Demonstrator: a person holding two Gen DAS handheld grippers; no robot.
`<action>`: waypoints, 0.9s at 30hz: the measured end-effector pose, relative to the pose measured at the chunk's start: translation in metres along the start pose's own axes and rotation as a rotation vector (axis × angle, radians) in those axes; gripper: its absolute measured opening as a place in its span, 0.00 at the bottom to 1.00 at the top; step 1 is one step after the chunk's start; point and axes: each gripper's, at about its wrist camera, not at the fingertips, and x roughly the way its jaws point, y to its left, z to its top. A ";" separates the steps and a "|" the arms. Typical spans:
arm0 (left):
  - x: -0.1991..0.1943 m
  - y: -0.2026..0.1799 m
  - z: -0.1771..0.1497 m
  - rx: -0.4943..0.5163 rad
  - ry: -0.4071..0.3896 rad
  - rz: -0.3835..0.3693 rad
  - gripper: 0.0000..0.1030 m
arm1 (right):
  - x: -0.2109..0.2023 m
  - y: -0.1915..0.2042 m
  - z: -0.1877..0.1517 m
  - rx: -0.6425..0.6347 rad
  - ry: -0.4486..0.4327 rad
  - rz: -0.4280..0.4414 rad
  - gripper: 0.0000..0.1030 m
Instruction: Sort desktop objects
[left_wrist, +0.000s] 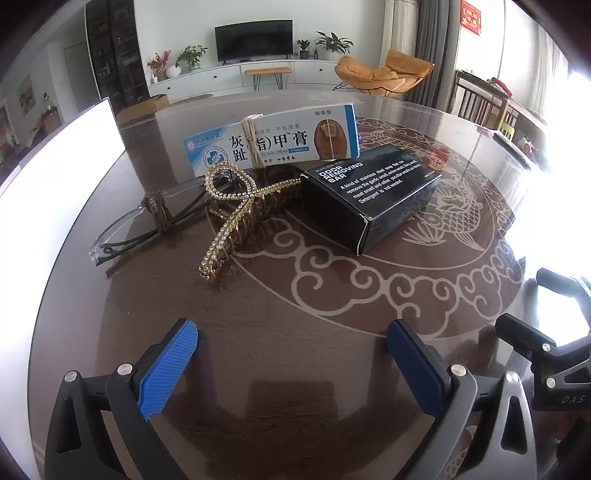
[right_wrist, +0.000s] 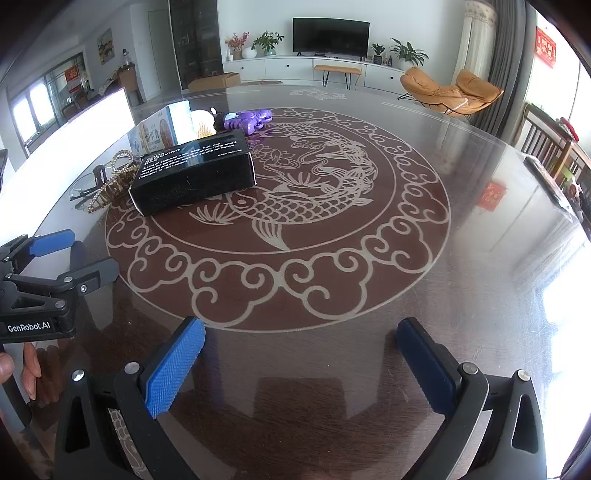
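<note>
A black "Odor Removing Bar" box (left_wrist: 373, 192) (right_wrist: 194, 171) lies on the round table. Left of it lies a gold rhinestone hair claw (left_wrist: 236, 214) (right_wrist: 110, 184), and clear glasses (left_wrist: 144, 225) (right_wrist: 83, 190) bound with brown cord. A blue-and-white nail cream box (left_wrist: 273, 142) (right_wrist: 162, 129) stands behind them. A purple toy (right_wrist: 245, 120) lies further back. My left gripper (left_wrist: 291, 354) is open and empty, short of the hair claw; it also shows in the right wrist view (right_wrist: 51, 242). My right gripper (right_wrist: 301, 354) is open and empty over bare table.
A white board (left_wrist: 62, 173) (right_wrist: 70, 136) stands at the table's left edge. The dark glass table (right_wrist: 369, 295) carries a fish and cloud pattern. Part of the right gripper (left_wrist: 554, 350) shows at the lower right of the left view. Chairs stand beyond the right edge.
</note>
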 end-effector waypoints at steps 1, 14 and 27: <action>0.000 0.001 0.001 0.007 0.000 -0.005 1.00 | 0.000 -0.001 0.000 0.000 0.000 0.000 1.00; 0.004 0.010 0.011 0.012 0.002 -0.019 1.00 | 0.000 0.000 0.000 0.000 0.000 0.000 1.00; 0.004 0.010 0.011 0.012 0.002 -0.019 1.00 | 0.001 0.000 0.000 0.000 0.000 0.000 1.00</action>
